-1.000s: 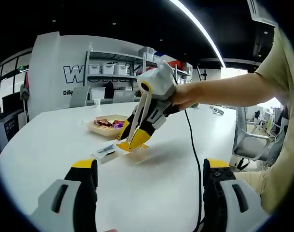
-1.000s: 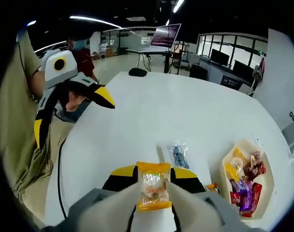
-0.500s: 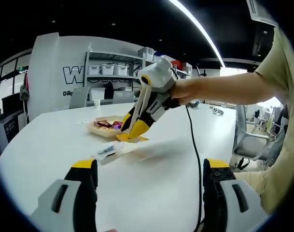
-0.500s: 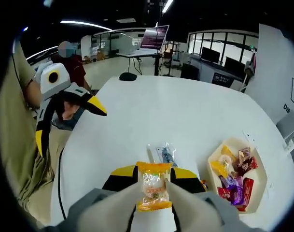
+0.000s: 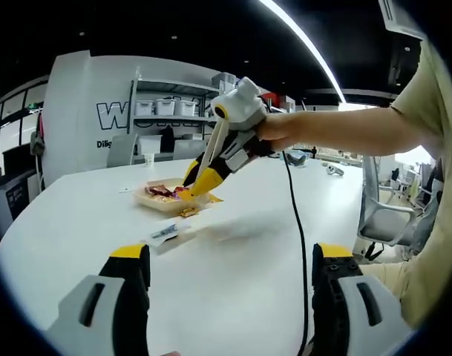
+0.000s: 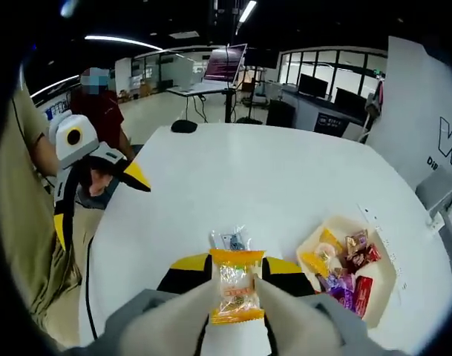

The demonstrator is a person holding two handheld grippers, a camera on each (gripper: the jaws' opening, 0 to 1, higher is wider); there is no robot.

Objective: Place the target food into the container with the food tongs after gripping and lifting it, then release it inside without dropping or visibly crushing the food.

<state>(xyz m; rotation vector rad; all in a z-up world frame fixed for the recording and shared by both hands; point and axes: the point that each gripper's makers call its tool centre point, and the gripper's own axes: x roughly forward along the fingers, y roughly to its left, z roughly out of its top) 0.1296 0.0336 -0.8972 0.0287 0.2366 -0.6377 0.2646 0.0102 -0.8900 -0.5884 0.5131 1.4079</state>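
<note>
white wall [image 5: 84, 96], large "W", small "Di"

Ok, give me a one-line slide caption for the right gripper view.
Right gripper holds an orange-edged snack packet above the white table, approaching the snack-filled tray.

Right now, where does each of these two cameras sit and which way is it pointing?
Left gripper view: rides the open left gripper, looking across the white table at the right gripper and the person's forearm.
Right gripper view: rides the right gripper, which clamps an orange snack packet, looking down at the table.
Shared: the snack tray, the clear packet.
</note>
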